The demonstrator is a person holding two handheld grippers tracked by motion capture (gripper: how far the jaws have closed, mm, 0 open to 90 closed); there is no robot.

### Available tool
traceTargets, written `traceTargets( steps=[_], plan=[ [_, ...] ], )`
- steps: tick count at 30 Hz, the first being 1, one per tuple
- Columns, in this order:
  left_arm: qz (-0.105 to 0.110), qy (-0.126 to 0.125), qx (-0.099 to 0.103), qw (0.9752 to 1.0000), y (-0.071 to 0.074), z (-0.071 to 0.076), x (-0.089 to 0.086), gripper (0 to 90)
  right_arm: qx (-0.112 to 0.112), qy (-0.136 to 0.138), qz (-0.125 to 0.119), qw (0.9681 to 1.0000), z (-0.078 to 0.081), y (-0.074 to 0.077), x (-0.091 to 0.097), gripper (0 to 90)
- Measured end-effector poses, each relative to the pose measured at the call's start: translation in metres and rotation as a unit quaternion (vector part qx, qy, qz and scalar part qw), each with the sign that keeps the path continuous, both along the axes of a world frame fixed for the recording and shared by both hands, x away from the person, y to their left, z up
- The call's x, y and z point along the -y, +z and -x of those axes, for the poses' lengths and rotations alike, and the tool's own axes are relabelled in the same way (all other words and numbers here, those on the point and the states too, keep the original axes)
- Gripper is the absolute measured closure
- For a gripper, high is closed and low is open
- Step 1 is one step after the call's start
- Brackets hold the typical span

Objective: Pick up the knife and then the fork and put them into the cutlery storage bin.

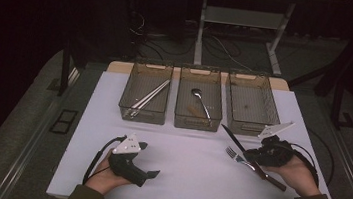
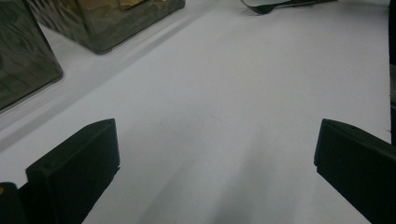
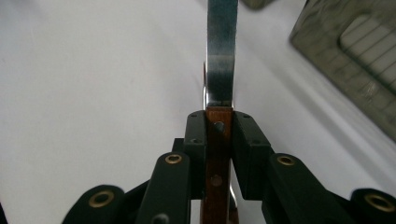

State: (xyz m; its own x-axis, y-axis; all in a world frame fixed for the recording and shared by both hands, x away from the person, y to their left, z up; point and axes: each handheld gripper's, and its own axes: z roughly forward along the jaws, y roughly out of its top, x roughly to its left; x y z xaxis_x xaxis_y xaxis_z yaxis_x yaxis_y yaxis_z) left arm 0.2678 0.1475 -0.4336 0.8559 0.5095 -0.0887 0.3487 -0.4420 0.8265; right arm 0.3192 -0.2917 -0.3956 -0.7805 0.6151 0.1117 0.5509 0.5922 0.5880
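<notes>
Knife [image 1: 233,138] with a dark blade and a brown wooden handle lies aslant at the right of the white table [image 1: 182,165] in the high view, its tip pointing toward the bins. Your right gripper [image 1: 258,155] sits over its handle, and a fork [image 1: 236,156] lies just beside it on the left. Your left gripper [image 1: 150,161] rests in your hand near the table's front left, well apart from the cutlery. Three clear bins stand in a row at the back: the left bin [image 1: 145,96] holds chopsticks [image 1: 149,98], the middle bin [image 1: 199,102] a spoon [image 1: 201,102], and the right bin [image 1: 252,105] stands beyond the knife.

In the left gripper view, your fingers [image 2: 74,168] stand wide apart over bare table with nothing between them.

In the right gripper view, your fingers [image 3: 194,140] are clamped on the knife's wooden handle [image 3: 217,158], just below where the steel blade [image 3: 221,51] begins; the blade runs straight ahead.
</notes>
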Motion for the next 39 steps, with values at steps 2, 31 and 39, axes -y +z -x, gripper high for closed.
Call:
traceTargets(
  steps=[2, 31, 39],
  plan=[
    [0.0, 0.0, 0.0, 1.0, 0.0, 0.0, 0.0, 0.0, 0.011, -0.004, -0.017, 0.9998, 0.0, 0.001, 0.003, 76.8],
    [0.006, 0.009, -0.004, 0.9999, -0.002, -0.003, -0.006, 0.0, 0.108, -0.087, -0.138, 0.9807, -0.017, 0.019, 0.026, 76.8],
    [0.006, 0.009, -0.005, 0.9999, -0.002, -0.003, -0.006, 0.0, 0.134, -0.104, -0.151, 0.9739, -0.024, 0.032, 0.027, 76.8]
  ],
)
